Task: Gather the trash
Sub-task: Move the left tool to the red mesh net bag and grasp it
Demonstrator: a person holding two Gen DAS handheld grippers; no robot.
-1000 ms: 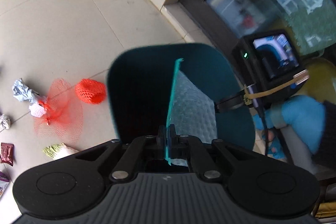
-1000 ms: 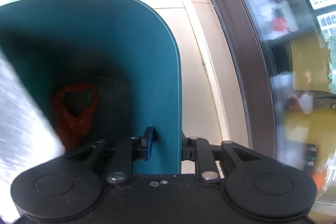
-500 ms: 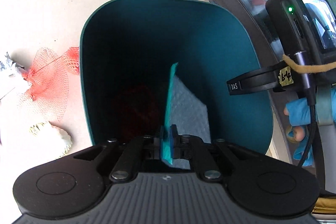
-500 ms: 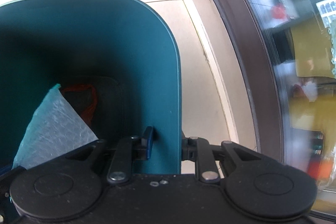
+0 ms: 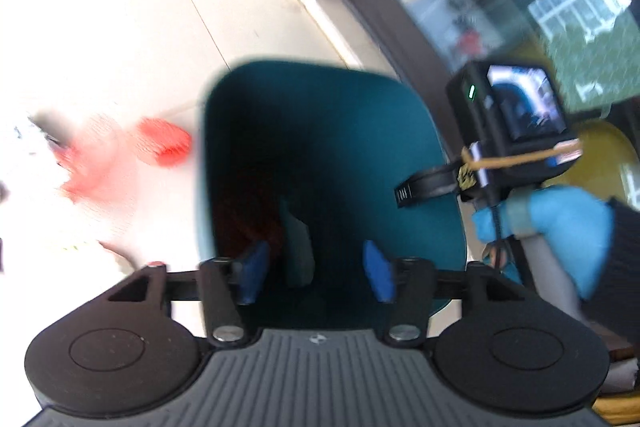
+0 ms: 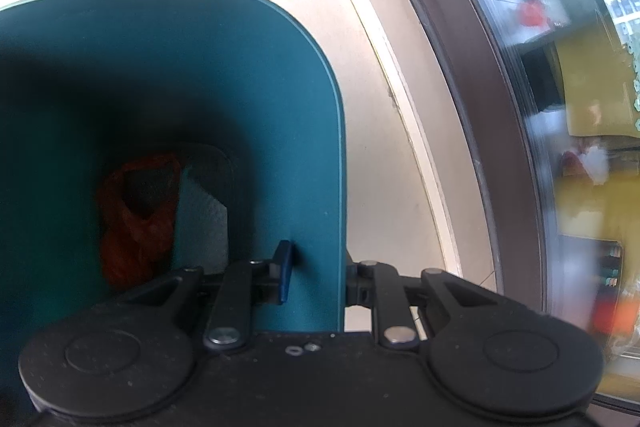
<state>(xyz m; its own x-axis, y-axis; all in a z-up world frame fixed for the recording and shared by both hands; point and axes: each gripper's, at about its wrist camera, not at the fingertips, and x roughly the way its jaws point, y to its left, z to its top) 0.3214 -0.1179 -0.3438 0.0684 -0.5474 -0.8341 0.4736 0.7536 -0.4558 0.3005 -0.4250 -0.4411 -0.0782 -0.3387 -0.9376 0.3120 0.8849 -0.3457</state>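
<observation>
Left gripper [image 5: 316, 269]: black linkage arms, silver pivot screws, ribbed grey body, blue finger pads [image 5: 378, 271]. Right gripper [image 6: 316, 277]: black, silver screws, blue pad. Right hand [image 5: 560, 223]: light blue glove, dark sleeve.

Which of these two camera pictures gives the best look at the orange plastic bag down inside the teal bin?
The right wrist view. There the orange plastic bag lies sharp and lit at the bottom of the teal bin, beside a pale bubble mailer. The left wrist view is blurred and shows only a dim reddish patch in shadow.

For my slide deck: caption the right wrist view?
Right tool clamps the teal bin wall; a red bag and bubble mailer lie inside.
</observation>
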